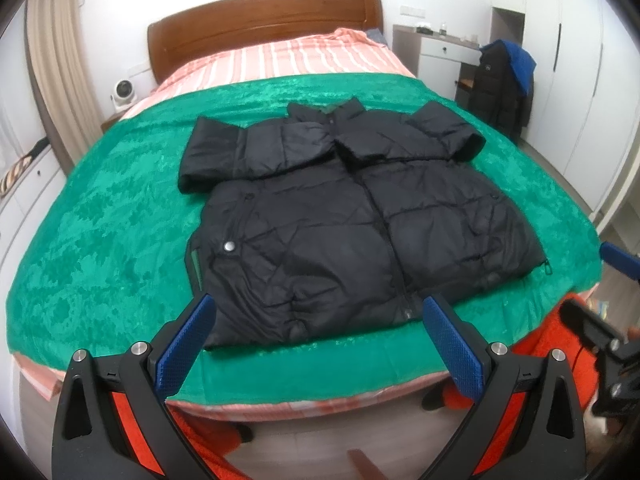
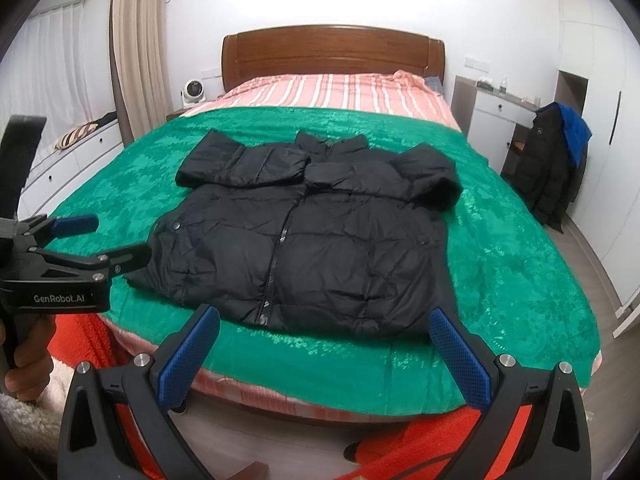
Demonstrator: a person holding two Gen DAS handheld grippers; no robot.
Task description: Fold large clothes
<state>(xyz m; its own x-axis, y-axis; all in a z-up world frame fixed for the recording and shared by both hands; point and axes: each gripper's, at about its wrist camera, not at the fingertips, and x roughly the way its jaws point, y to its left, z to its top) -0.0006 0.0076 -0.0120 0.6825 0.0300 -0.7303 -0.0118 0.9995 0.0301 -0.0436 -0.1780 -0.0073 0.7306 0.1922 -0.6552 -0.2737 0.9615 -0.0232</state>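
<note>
A black puffer jacket [image 1: 352,216] lies front up on a green blanket [image 1: 100,216] on the bed, both sleeves folded across the chest, collar toward the headboard. It also shows in the right wrist view [image 2: 320,240]. My left gripper [image 1: 320,308] is open and empty, held just before the jacket's hem at the bed's foot. My right gripper [image 2: 324,316] is open and empty, also just before the hem. The left gripper shows from the side in the right wrist view [image 2: 116,240], near the jacket's left hem corner.
The bed has a wooden headboard [image 2: 332,54] and striped pink sheet [image 2: 332,92]. A chair with dark and blue coats [image 2: 556,160] stands at the right by a white desk [image 2: 492,120]. White drawers [image 2: 80,152] and a curtain [image 2: 136,40] are left.
</note>
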